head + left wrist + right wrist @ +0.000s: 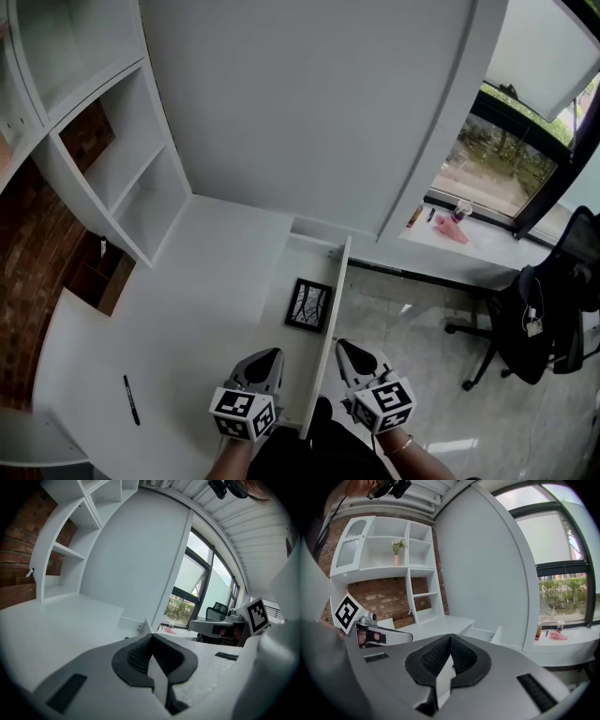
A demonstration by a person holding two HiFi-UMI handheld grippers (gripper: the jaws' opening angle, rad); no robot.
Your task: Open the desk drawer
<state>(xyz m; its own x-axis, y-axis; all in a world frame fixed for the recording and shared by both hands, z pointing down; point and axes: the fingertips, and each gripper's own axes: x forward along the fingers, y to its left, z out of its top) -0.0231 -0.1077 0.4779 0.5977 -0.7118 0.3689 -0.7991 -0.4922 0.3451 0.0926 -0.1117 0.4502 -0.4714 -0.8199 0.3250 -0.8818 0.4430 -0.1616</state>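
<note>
Head view showed the drawer standing out; my left tool and right tool were pressed together, empty, as the opening seemed done.

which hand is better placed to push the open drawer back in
Right, probably. The right gripper hangs on the outer side of the drawer front, jaws shut, so it could press that panel straight in. The left gripper, also shut, sits on the panel's inner side and would have to go around it.

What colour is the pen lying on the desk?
Black. The pen shows best in the head view, lying on the white desk.
</note>
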